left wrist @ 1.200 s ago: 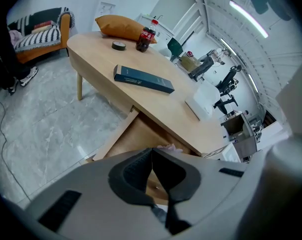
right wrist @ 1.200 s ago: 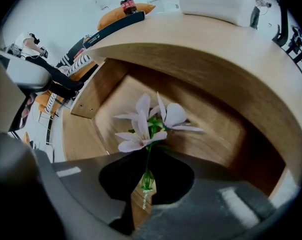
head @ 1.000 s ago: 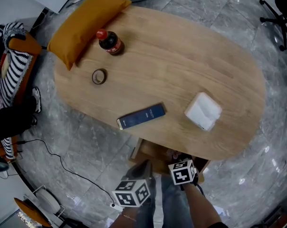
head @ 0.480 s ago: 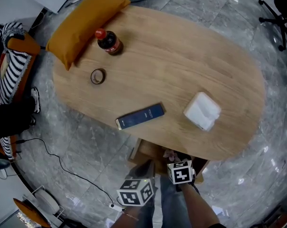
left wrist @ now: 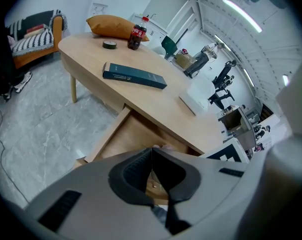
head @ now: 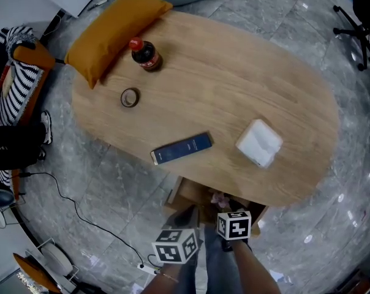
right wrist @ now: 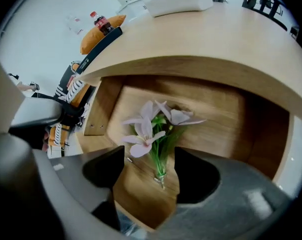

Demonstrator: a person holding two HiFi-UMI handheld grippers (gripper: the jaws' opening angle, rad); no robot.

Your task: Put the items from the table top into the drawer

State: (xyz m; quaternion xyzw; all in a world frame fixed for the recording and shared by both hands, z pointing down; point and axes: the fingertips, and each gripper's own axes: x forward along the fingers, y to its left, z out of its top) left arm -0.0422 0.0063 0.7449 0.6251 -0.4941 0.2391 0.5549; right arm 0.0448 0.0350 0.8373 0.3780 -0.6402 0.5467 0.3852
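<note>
Change: right gripper (right wrist: 149,160) jaws had just been opening and stood wide apart; soft pink flower (right wrist: 151,126) with a thin green stem lay loose between them in the wooden drawer (right wrist: 216,114) | Meaning: flower looked put away | Left gripper (left wrist: 152,151): jaws together, empty | Waiting on the smooth oval table (head: 234,84): flat dark book (head: 182,149), white box (head: 259,142), tape ring (head: 130,97), round bottle (head: 144,52)

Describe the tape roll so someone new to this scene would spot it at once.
On the oval wooden table, go to the end with the orange cushion. Beside the cola bottle there, nearer the person, lies the tape roll: the only small flat ring, hollow in the middle.
</note>
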